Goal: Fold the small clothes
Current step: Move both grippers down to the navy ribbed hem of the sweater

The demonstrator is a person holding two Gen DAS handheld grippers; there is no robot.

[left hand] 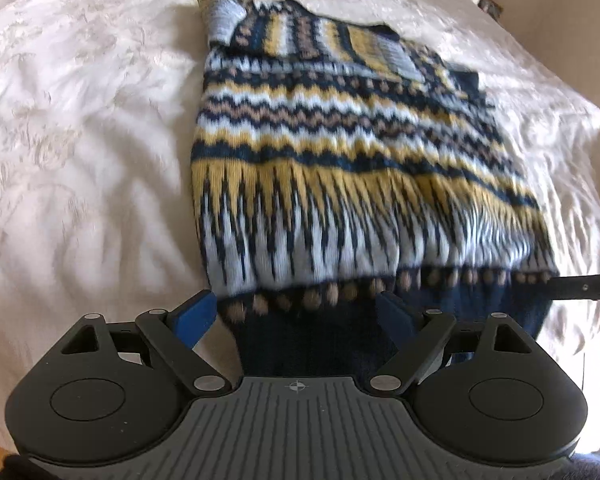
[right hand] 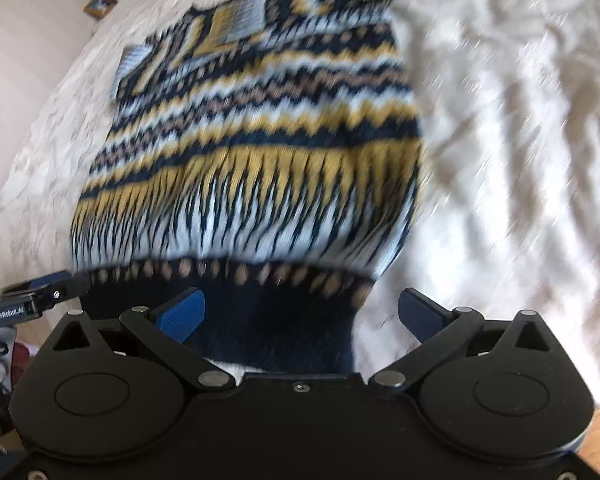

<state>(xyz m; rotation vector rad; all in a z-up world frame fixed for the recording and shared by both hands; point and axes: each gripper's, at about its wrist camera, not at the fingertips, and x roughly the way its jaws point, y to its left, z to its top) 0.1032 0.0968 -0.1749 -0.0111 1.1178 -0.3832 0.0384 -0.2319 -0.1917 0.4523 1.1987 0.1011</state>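
Both claws spread, pinching nothing. Left claw (left hand: 296,316) and right claw (right hand: 300,314) sit over the near navy hem of the sweater (left hand: 340,152), hem band between the pads of each, not clamped. Sweater lies flat on the white bedspread (left hand: 80,140), sleeves folded across the far end.

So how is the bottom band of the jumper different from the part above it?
The bottom band is plain dark navy, while the upper part has zigzag stripes in yellow, pale blue, tan and navy. The band lies nearest both grippers, between the open jaws of the left gripper and the right gripper; the upper part stretches away across the white bedspread. Both belong to one knitted jumper lying flat.
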